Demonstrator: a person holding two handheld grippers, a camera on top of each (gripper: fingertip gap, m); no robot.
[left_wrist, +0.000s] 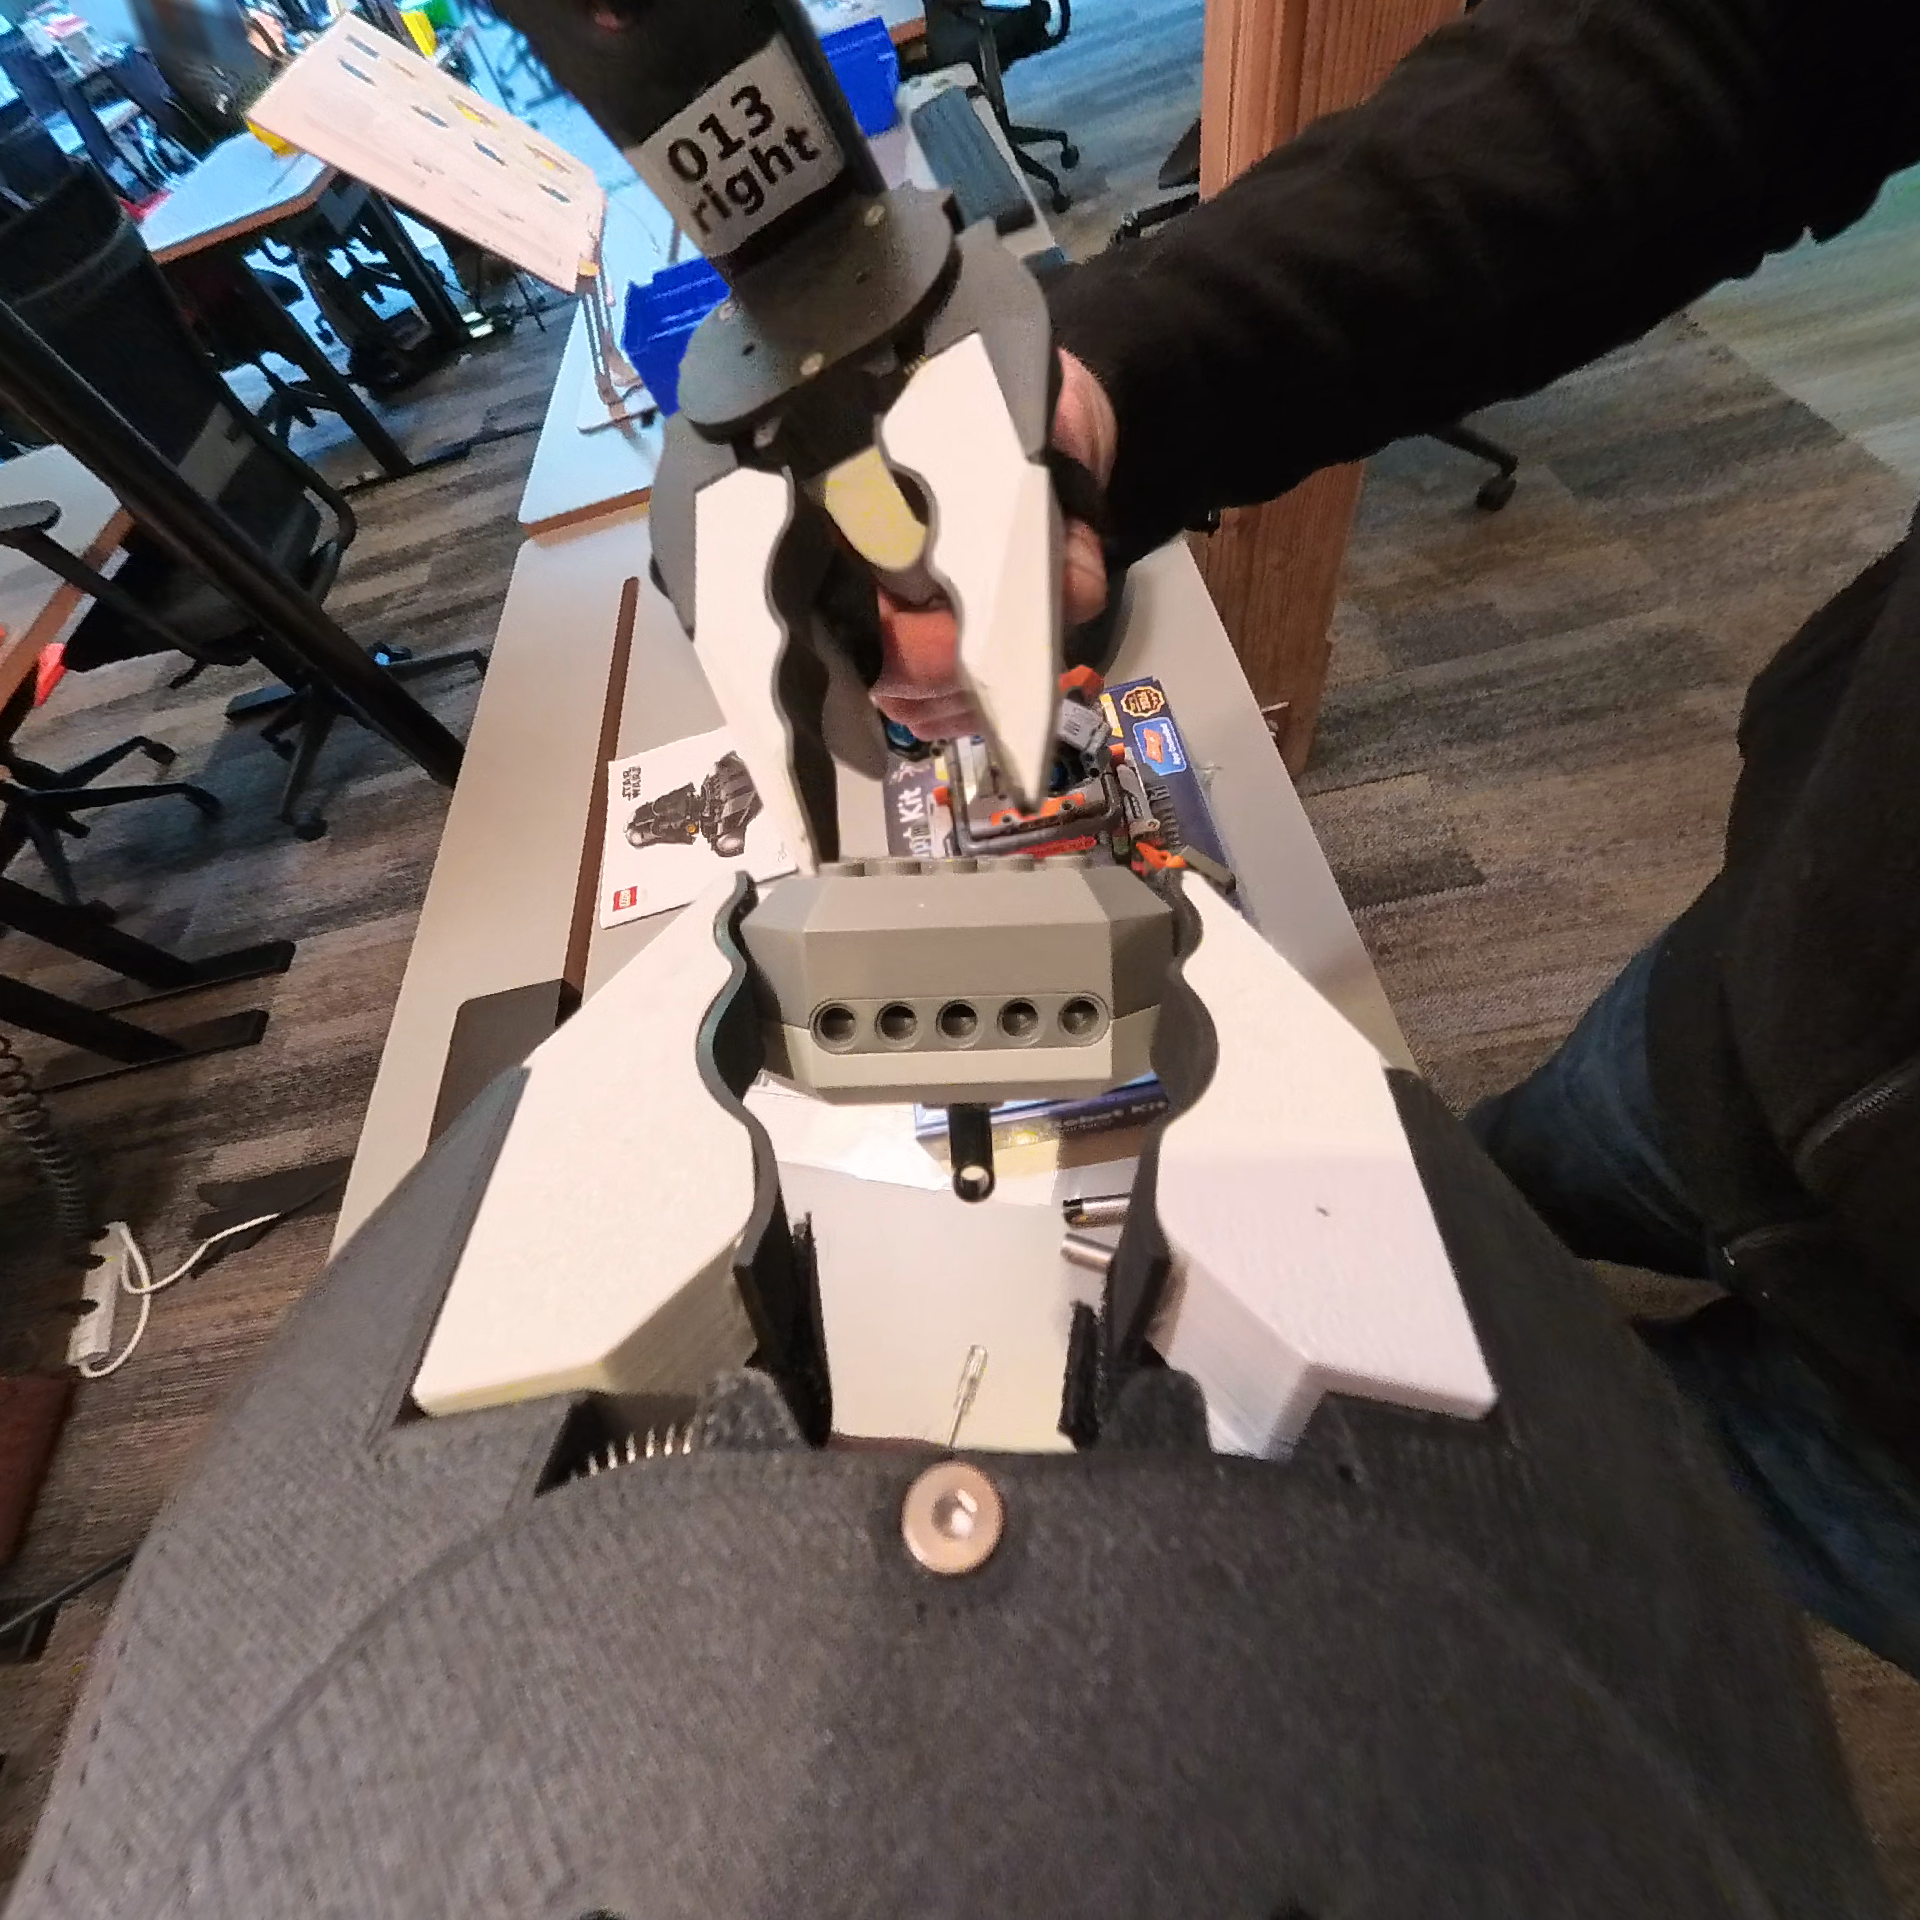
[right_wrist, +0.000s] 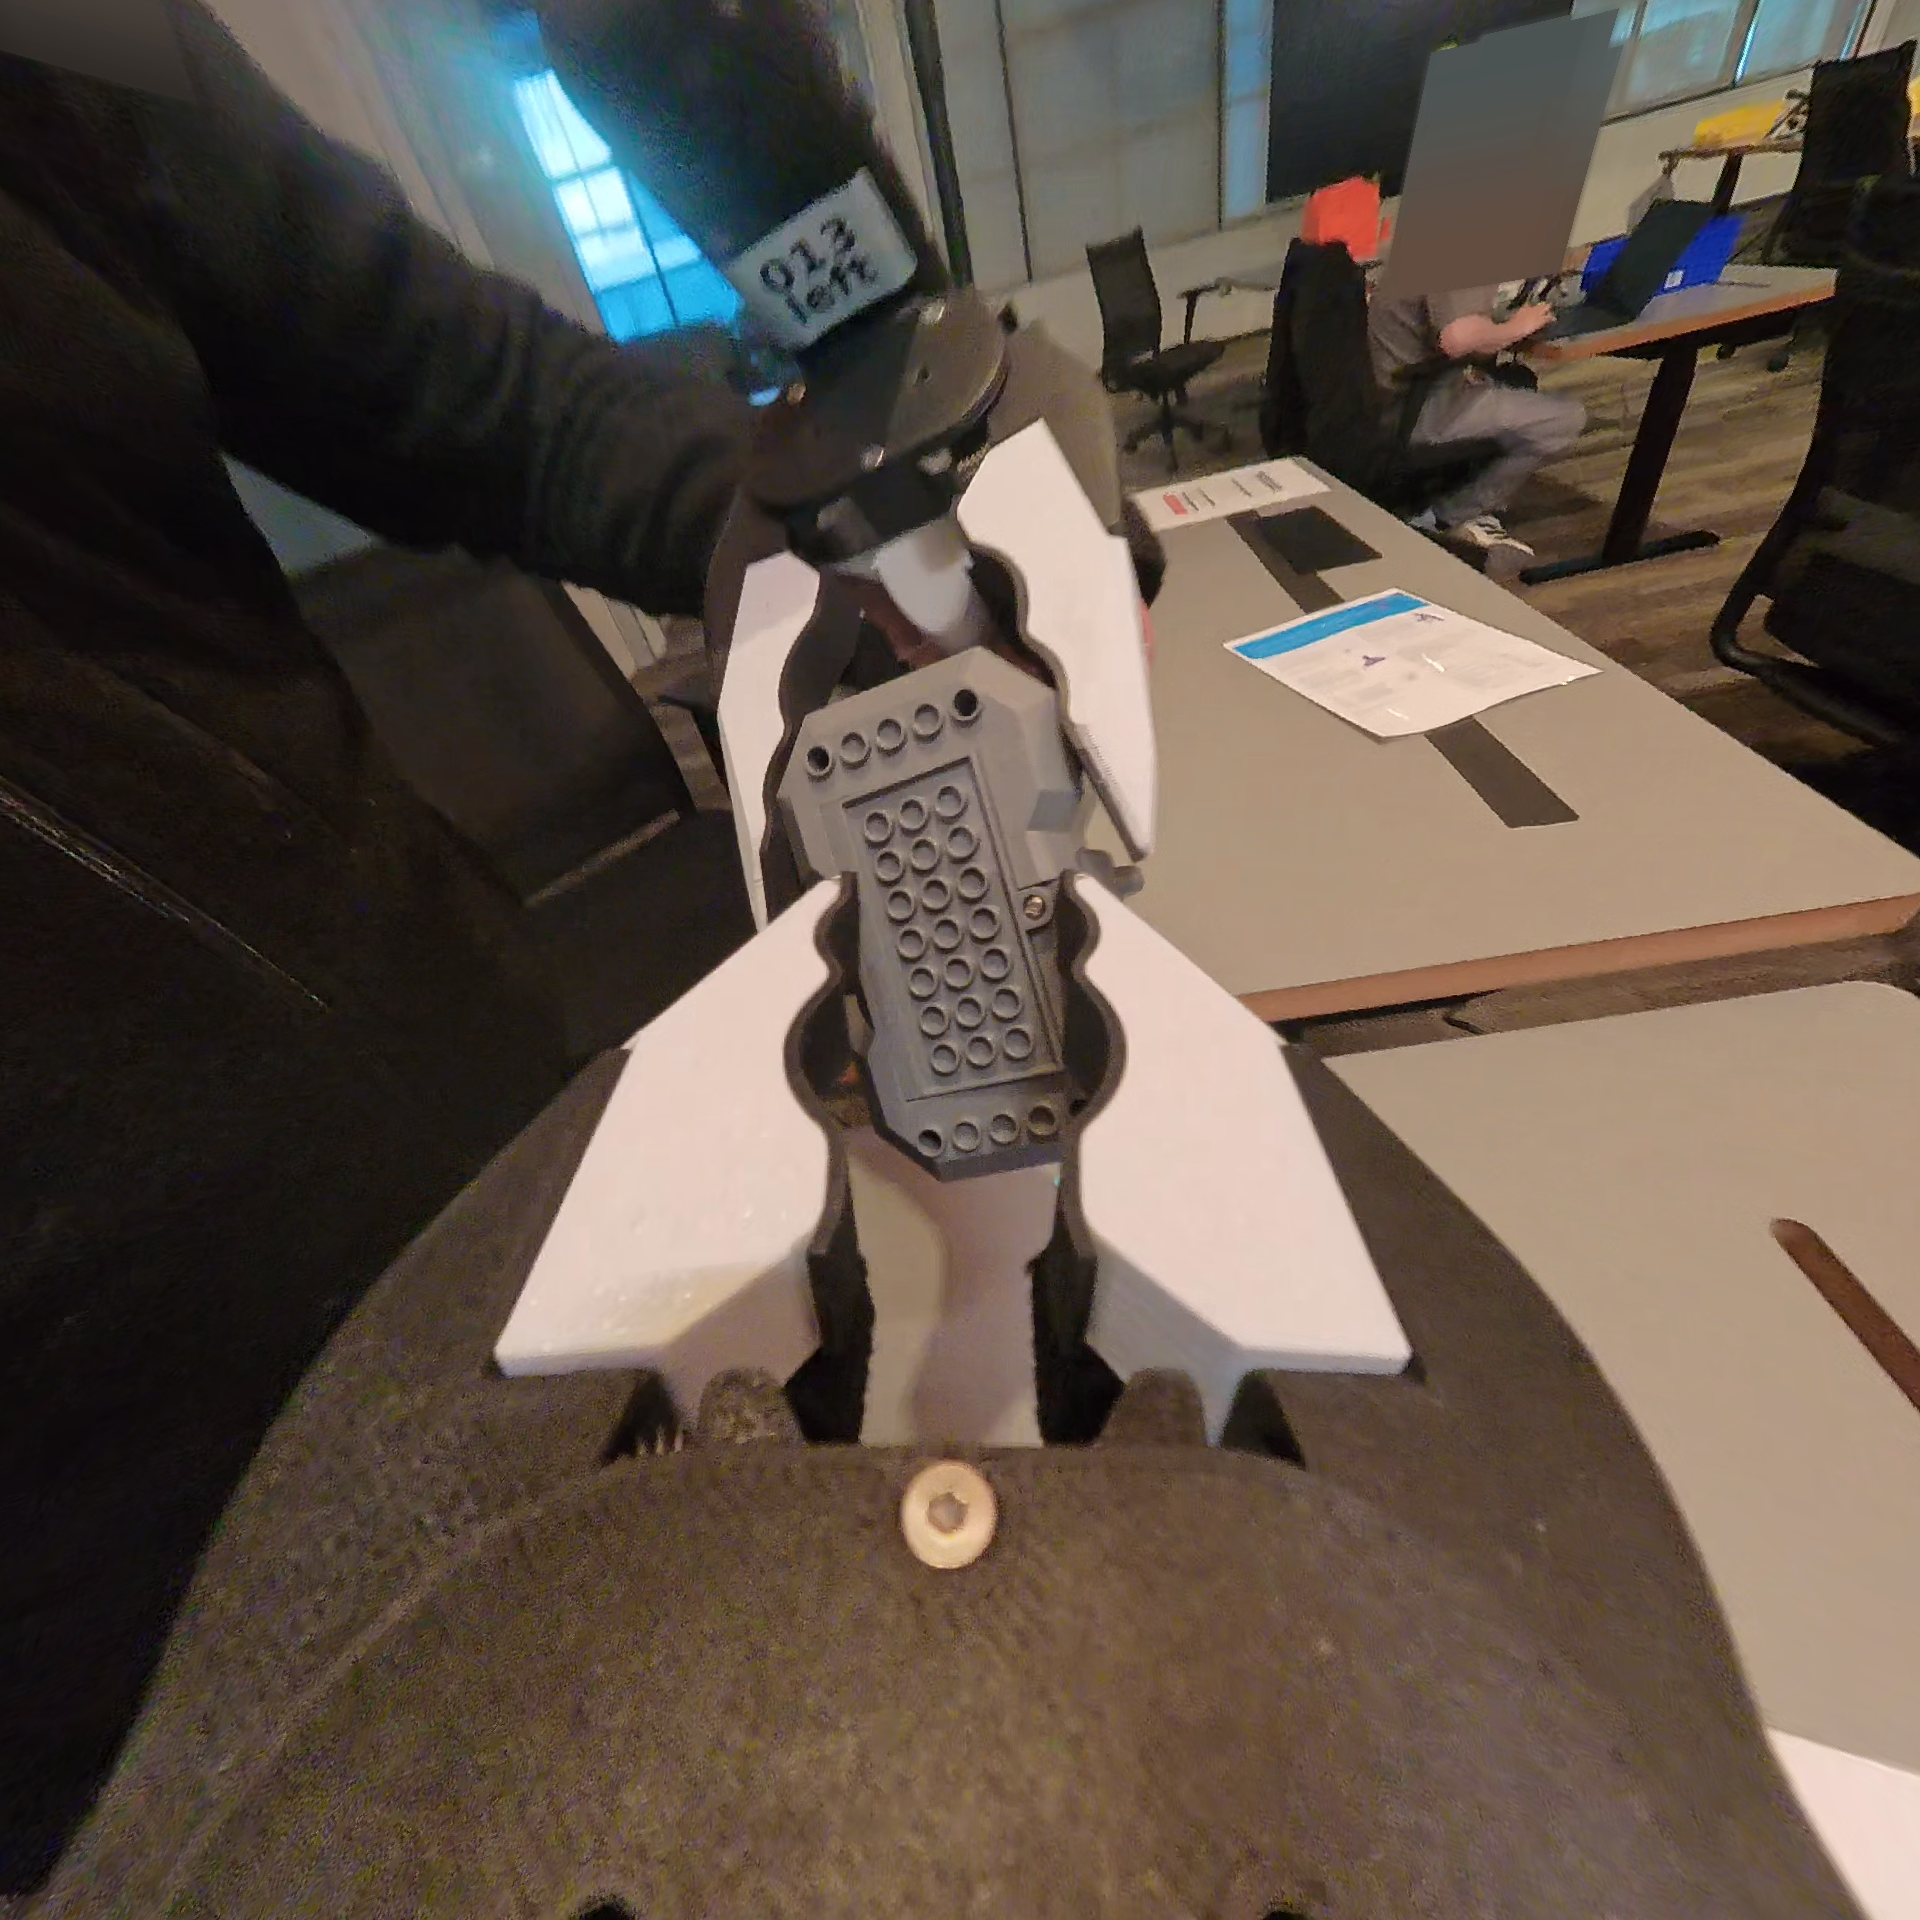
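Left gripper (left_wrist: 961, 977): white fingers clamped on grey block (left_wrist: 961, 977), row of round holes facing camera | Right gripper (left_wrist: 925, 748): beyond, pointing down, tips above orange-and-grey brick model (left_wrist: 1081, 821) on blue box (left_wrist: 1164, 748) | Grey table (left_wrist: 520, 831): booklet (left_wrist: 691, 831), small metal cylinders (left_wrist: 1091, 1210) | Person's dark sleeve (left_wrist: 1455, 312)
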